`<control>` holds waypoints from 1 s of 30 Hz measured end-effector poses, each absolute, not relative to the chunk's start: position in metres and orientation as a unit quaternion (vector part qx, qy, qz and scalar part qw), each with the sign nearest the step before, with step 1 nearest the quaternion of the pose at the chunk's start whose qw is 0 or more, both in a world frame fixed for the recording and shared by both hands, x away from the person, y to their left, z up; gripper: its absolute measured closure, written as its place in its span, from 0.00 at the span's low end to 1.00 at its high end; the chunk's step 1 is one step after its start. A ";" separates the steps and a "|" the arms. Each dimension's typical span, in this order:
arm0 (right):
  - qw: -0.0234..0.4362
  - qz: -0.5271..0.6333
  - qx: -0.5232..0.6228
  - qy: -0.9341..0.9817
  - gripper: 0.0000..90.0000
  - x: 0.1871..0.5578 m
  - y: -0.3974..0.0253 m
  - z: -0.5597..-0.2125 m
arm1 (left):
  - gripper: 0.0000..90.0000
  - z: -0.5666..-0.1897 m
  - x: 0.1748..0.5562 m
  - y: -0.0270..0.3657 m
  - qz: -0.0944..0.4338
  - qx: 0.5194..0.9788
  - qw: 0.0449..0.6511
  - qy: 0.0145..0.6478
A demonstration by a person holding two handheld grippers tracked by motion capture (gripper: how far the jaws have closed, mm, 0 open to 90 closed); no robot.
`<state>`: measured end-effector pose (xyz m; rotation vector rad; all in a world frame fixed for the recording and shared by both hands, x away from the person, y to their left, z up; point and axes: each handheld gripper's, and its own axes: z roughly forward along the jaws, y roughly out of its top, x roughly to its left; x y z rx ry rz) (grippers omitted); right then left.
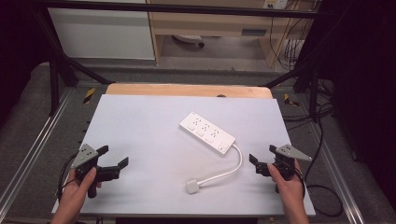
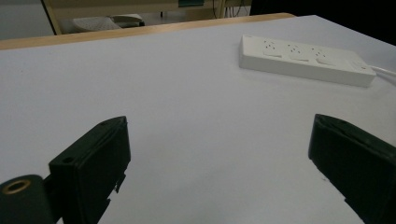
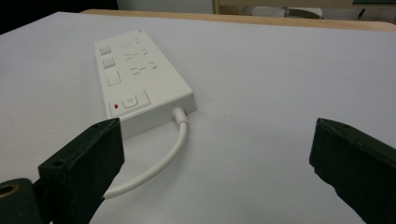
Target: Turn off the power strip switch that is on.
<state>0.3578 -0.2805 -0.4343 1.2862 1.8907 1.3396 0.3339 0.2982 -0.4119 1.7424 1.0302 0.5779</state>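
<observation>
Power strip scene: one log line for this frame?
left gripper: open, empty | right gripper: open, empty | power strip: flat mid-table, untouched | plug: loose on table

high: above, looking down | gripper views: low, close | shared: power strip

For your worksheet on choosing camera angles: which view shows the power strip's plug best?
The high view: the plug lies whole on the table, at the cable's end. The right gripper view catches the cable leaving the power strip; the left gripper view catches the strip itself.
</observation>
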 end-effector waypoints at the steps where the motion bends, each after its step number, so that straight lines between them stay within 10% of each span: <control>1: 0.243 0.490 0.471 0.692 0.04 0.358 -0.281 -0.434 | 0.06 -0.412 0.334 0.298 0.238 0.719 0.495 0.425; 30: 0.253 0.507 0.418 0.711 0.05 0.384 -0.241 -0.372 | 0.06 -0.414 0.334 0.297 0.241 0.722 0.488 0.427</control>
